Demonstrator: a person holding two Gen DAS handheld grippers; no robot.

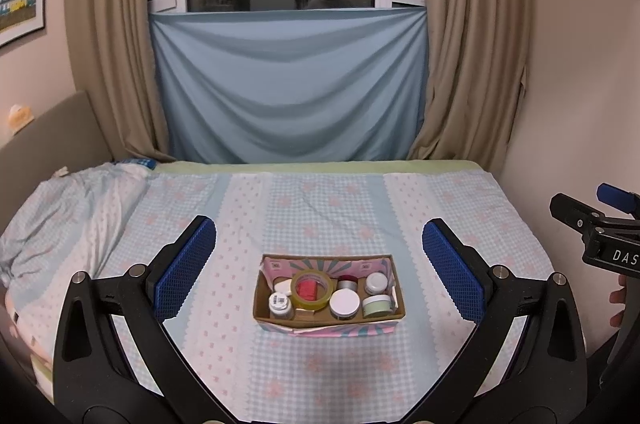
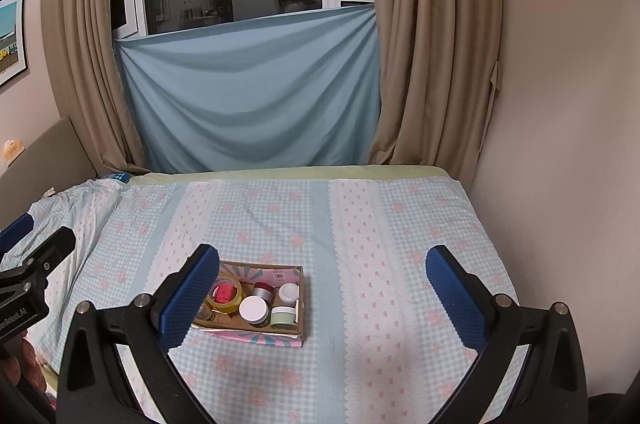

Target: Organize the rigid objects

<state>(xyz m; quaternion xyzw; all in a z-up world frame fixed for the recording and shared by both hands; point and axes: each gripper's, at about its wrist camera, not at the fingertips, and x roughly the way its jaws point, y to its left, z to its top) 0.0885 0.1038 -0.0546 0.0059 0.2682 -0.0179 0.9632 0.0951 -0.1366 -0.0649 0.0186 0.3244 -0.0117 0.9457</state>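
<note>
both grippers held wide apart and empty above the bed, the box of small things just ahead.

nearest, the left gripper [image 1: 320, 264] has its blue pads spread with nothing between them, and the cardboard box [image 1: 280, 320] sits centred in that gap, just ahead and below; the right gripper [image 2: 322, 288], equally spread, has the box ahead toward its left finger. inside, packed close so nothing rolls, are a tape roll [image 1: 312, 289], a white-lidded jar [image 1: 344, 302], a green jar [image 1: 376, 305] and a small bottle [image 1: 280, 304]. beyond lie the checked bedspread [image 1: 320, 208], then a blue sheet [image 1: 288, 84] hung under the window.
</note>
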